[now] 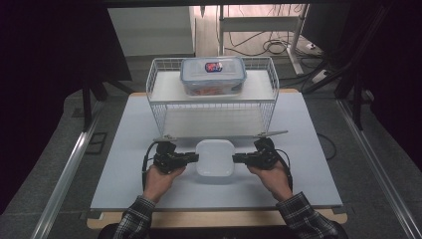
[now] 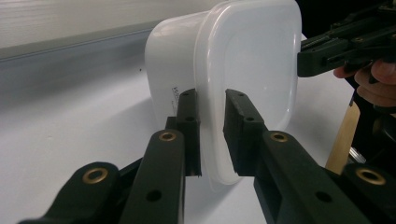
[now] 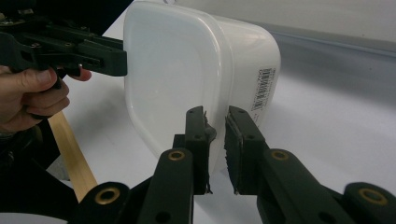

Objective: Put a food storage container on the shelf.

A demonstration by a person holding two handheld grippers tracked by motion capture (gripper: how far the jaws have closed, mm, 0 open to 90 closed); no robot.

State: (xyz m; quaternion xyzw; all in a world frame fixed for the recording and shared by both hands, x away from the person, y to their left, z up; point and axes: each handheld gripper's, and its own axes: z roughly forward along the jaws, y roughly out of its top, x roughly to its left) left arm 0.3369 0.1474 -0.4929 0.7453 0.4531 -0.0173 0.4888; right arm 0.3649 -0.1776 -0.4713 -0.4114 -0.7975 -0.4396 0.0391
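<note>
Evidently both grippers had taken hold of the white lidded plastic container (image 1: 215, 157), which sat on the white table (image 1: 124, 164) just in front of the wire basket rack (image 1: 213, 107). The left gripper (image 1: 195, 158) met it at its left edge and the right gripper (image 1: 235, 159) at its right. In the left gripper view the two black jaws stood close together with the container's projecting lid rim (image 2: 212, 140) between them, the pads (image 2: 189, 116) pressed against it. In the right gripper view the jaws were likewise nearly closed, pinching the rim (image 3: 215, 135) on the opposite side. Neither gripper had the body of the box, only that thin lip.

The weak point, as I judged it, was exactly that narrow hold. If the lid was not latched firmly, lifting by the rim could peel it off and leave the tub behind, or tip it. Uneven raising by the two hands could twist the box and let one rim slide out of the pads. The rack's lowered front edge (image 1: 219, 135) lay near, so a forward move made too low could catch it. On the upper shelf a clear clip-lock food container (image 1: 213, 75) already stood, leaving limited room beside it.
</note>
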